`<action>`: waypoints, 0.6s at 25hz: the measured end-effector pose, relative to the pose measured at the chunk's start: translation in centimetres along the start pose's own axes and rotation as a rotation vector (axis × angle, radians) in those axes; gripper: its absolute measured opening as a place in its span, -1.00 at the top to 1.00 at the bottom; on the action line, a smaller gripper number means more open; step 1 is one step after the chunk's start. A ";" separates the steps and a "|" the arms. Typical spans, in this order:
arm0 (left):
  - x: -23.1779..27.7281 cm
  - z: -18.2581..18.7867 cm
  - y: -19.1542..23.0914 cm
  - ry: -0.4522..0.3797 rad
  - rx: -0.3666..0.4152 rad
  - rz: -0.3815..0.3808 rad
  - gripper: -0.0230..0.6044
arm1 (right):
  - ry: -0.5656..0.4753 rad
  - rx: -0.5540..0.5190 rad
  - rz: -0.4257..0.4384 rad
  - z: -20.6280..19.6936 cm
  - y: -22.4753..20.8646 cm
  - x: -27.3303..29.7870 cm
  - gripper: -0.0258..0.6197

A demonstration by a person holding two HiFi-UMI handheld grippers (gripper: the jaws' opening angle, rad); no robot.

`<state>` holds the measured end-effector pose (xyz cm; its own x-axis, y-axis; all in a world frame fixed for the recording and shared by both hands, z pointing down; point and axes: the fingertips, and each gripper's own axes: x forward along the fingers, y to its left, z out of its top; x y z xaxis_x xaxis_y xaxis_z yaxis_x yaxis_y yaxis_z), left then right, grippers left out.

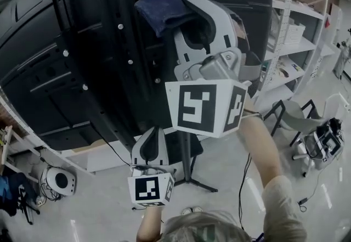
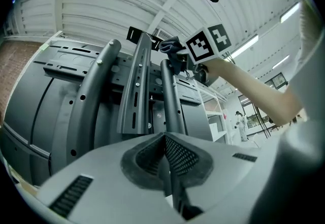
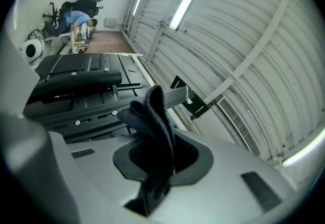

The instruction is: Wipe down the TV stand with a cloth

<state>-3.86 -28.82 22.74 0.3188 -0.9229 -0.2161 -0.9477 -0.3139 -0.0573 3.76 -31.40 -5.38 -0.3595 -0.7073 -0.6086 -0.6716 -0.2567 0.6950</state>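
Observation:
The TV stand's black upright rails (image 1: 118, 43) run up the dark back of the TV (image 1: 44, 54). My right gripper (image 1: 184, 7) is raised high beside the top of the rails, shut on a dark blue cloth (image 1: 162, 7). In the right gripper view the cloth (image 3: 152, 126) bunches out between the jaws of the right gripper (image 3: 157, 116), just short of the stand's top bracket (image 3: 76, 78). My left gripper (image 1: 149, 145) hangs lower, near the stand's pole, shut with nothing in it. In the left gripper view the left gripper (image 2: 165, 141) points up along the rails (image 2: 139, 81).
White shelving (image 1: 299, 32) stands at the right, with a grey chair (image 1: 296, 117) and a device on the floor (image 1: 323, 142) below it. The stand's base legs (image 1: 192, 180) spread on the floor. A white round device (image 1: 57, 180) lies at the lower left. A person (image 3: 76, 20) bends over far off.

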 end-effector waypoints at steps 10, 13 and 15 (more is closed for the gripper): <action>-0.6 -0.3 1.2 0.010 -0.013 0.021 0.88 | 0.046 -0.181 -0.024 -1.1 1.7 0.3 0.74; -0.5 -0.5 1.0 0.011 -0.015 0.013 0.88 | 0.062 -0.222 -0.012 -1.5 2.4 0.1 0.74; -0.5 -0.6 0.7 0.013 -0.016 0.008 0.88 | 0.068 -0.233 -0.004 -1.7 2.7 -0.1 0.74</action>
<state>-4.68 -28.72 23.34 0.3113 -0.9283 -0.2033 -0.9500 -0.3098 -0.0402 3.05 -33.15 -2.78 -0.3075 -0.7467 -0.5898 -0.5024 -0.3990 0.7671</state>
